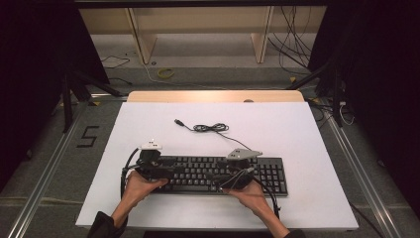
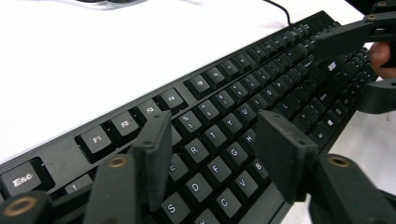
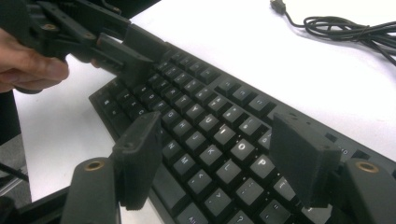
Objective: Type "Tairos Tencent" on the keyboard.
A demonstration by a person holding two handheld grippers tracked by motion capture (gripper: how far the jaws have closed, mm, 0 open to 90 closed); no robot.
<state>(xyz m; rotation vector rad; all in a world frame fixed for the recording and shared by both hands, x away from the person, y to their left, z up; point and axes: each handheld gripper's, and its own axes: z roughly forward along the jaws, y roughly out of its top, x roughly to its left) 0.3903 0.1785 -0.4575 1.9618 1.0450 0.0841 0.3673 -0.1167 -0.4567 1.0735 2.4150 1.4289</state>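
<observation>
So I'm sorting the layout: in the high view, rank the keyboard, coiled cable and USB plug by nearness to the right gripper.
1. Keyboard, directly beneath the right gripper.
2. Coiled cable, behind it, mid-table.
3. USB plug, farther back-left.

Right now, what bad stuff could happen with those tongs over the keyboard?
Both tongs, left and right, hang open just above the keyboard, so a dip could press keys by mistake or pry a keycap loose. The two tongs also sit close together and might bump. The keyboard's cable lies loosely coiled behind it; sliding the keyboard could drag or snag it.
</observation>
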